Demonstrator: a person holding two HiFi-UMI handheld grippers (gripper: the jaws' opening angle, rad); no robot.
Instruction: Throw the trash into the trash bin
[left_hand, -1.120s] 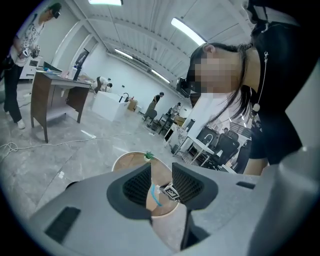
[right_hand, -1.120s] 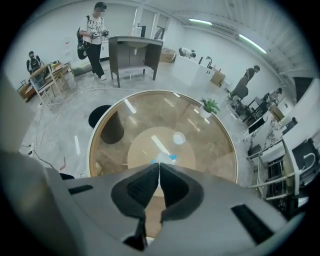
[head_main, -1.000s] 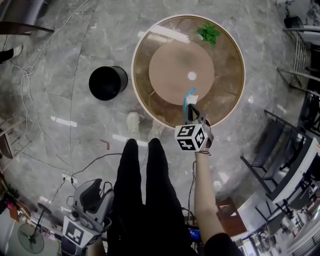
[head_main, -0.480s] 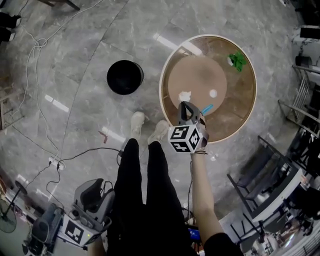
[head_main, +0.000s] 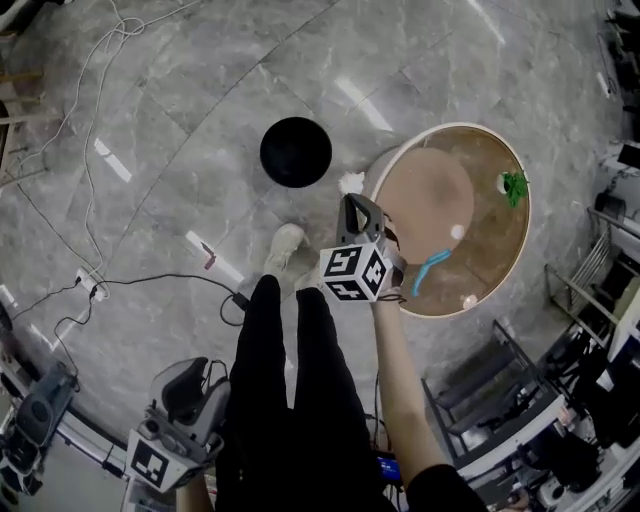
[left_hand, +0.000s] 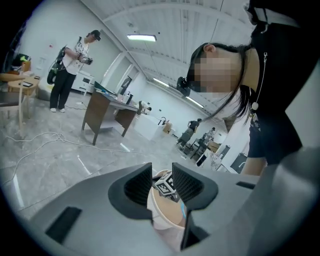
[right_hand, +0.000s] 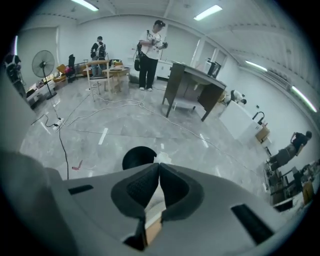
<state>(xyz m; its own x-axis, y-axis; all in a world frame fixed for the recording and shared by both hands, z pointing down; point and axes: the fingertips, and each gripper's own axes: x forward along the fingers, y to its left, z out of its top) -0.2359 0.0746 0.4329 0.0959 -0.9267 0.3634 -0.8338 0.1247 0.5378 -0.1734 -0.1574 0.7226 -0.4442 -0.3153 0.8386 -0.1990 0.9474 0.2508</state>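
The right gripper (head_main: 352, 203) has swung off the round table (head_main: 495, 240) and toward the trash bin (head_main: 296, 152). A second ago it was over the table's near edge. Its fingers are squeezed tight on a white paper wad (head_main: 350, 183), which sticks out past the tips. The bin sits on the floor at about 11 o'clock from the gripper, near but not under it. So I think this is the carrying step. Next the wad has to come right over the bin's round mouth. Only then should the fingers let go, or it may land on the floor.

The left gripper (head_main: 190, 385) hangs low at 7 o'clock in the head view, by the person's leg. Its fingers stand a little apart with nothing in them.

The head view shows more trash on the table: a blue piece (head_main: 430, 270) and a green piece (head_main: 514, 185). The right gripper view misses those. But it shows the bin's mouth just past the closed fingers, at 11 o'clock.
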